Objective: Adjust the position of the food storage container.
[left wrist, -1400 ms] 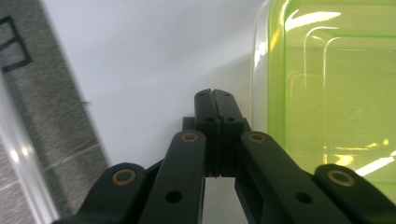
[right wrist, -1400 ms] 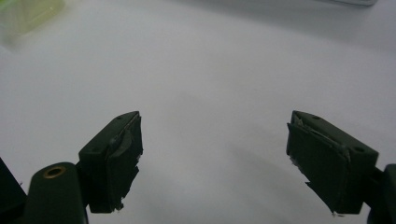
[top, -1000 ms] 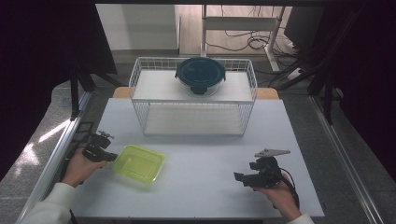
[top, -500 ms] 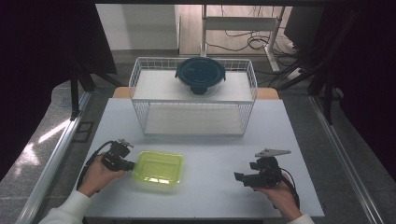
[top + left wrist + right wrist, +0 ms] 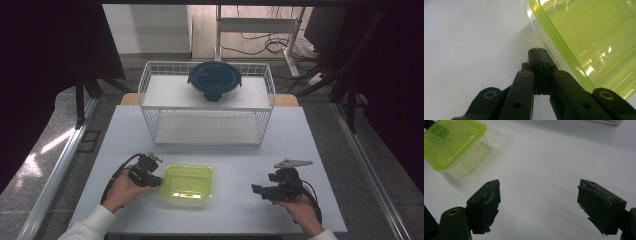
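With the left tongs [image 5: 537,51] clamped shut, empty, against the lime-green container [image 5: 188,181] mid-worktop [image 5: 230,150], we nudge low at its wall so it slides, while the right tongs [image 5: 537,206] gape empty.

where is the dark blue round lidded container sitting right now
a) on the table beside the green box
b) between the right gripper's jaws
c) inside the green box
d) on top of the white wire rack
d: in the high view the dark blue round container rests on the upper shelf of the white wire rack, far from the green box down on the table.
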